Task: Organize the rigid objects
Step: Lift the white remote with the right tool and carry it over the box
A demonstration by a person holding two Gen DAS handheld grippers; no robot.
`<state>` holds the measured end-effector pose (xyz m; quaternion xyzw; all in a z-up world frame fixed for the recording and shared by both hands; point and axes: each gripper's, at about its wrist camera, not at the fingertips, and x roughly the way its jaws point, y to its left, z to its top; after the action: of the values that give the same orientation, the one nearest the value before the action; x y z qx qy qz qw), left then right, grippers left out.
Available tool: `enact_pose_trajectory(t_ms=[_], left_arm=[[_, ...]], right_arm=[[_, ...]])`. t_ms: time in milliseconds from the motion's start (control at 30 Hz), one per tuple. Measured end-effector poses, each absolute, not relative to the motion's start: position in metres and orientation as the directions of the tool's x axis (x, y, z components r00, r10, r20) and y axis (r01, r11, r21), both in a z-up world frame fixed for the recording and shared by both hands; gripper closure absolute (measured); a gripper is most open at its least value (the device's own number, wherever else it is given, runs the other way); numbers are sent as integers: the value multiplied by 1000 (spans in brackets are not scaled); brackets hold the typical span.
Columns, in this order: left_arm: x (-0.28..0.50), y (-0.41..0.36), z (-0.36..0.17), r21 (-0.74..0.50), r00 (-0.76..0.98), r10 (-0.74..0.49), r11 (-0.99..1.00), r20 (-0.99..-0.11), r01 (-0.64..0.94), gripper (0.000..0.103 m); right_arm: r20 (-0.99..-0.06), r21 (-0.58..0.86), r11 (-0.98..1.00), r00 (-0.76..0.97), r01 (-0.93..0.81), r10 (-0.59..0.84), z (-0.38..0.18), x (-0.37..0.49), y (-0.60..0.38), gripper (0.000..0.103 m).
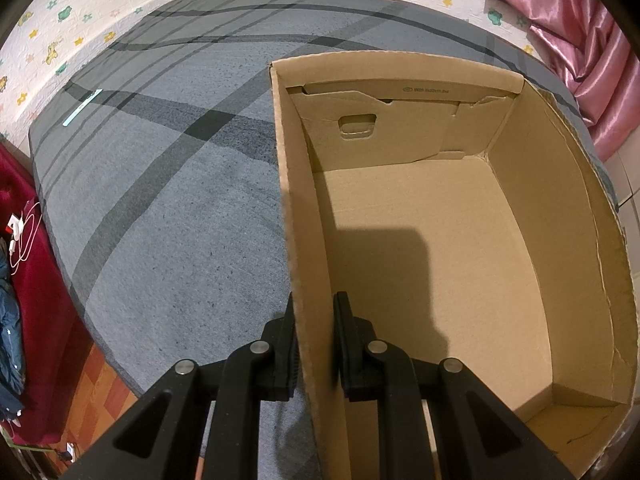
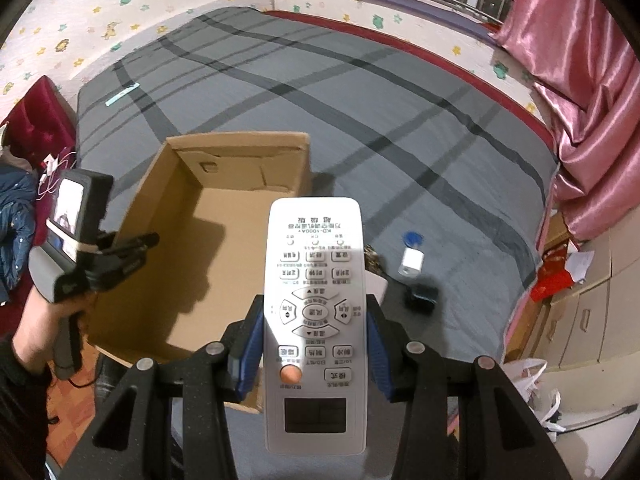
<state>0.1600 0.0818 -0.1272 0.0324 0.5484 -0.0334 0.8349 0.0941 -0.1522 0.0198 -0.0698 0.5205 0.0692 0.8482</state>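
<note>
An open, empty cardboard box (image 1: 420, 220) stands on the grey striped bed cover (image 1: 160, 180). My left gripper (image 1: 314, 312) is shut on the box's left wall, one finger outside and one inside. In the right wrist view the box (image 2: 208, 248) lies left of centre and the left gripper (image 2: 132, 246) grips its left rim. My right gripper (image 2: 316, 312) is shut on a white remote control (image 2: 316, 320), held in the air above the bed beside the box's right wall.
A small white object with a blue cap (image 2: 412, 256), a dark small item (image 2: 422, 298) and a patterned thing (image 2: 374, 260) lie on the bed right of the remote. A pink curtain (image 2: 580, 100) hangs at right. Drawers (image 2: 580, 320) and bags stand lower right.
</note>
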Motion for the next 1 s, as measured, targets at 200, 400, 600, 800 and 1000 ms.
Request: enact_pose_trajectory(t_ms=[200,400,600,800,1000], left_arm=[[160,82,-126,16,395,-21,996,-919,91,86],[160,82,-125,16,393,-21,996,-919,90,86],[162,83,-127,12,388,-23,996,-921,89,86],[162,82,-127,18,389,-19,996,-921,92,86],[162,83,-128,16,387,-21,996,-922,92,86]], right_arm=[[-894,-26,974,442,-224,78,16,106,-125,54],[-902,-9,969,420,-248,99,3,120,-99,54],[-913,11,966,392,-259,115,-16,137,-78,54],[-926,24,966,359,-259,119,-38,155,-63,54],[-943,44,970,312,-239,119,-61,173,-58,54]])
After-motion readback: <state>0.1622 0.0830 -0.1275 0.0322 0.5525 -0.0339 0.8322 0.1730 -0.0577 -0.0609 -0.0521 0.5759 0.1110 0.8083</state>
